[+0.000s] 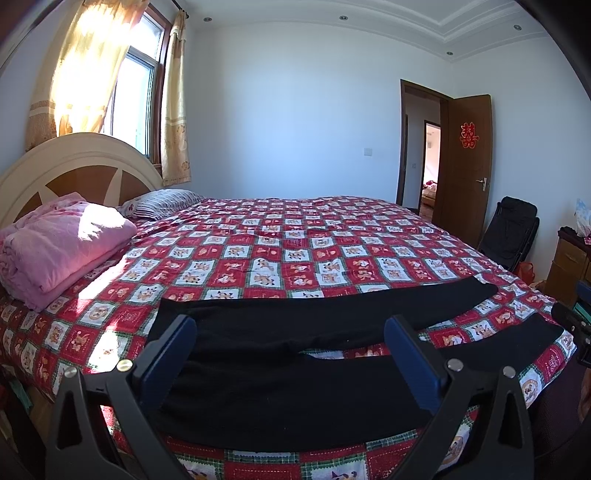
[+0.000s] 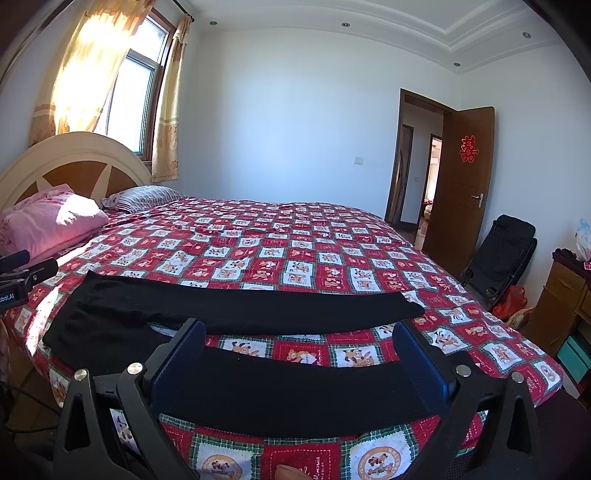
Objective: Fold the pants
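Black pants [image 1: 295, 350] lie flat and unfolded near the front edge of the bed, waist to the left, legs running right. The two legs are spread apart in a narrow V: far leg angles away toward the right, near leg follows the bed's edge. Fabric plain, matte, mostly smooth; slight bunching at the crotch.

**Room and background at this frame**

Pale walls [image 1: 295, 110]; white stepped ceiling [image 2: 332, 22] with recessed spotlights. Window [image 1: 136, 85] at left, yellow curtains [image 1: 175, 103] strongly sunlit. Bed [image 2: 280, 236] carried a red patchwork cover, arched cream-and-brown headboard [image 1: 74, 166], pink folded blanket [image 1: 62, 243], striped pillow [image 2: 144, 197]. Brown door [image 2: 461, 177] stood open, right. Black folding chair [image 2: 506, 247] beside it.
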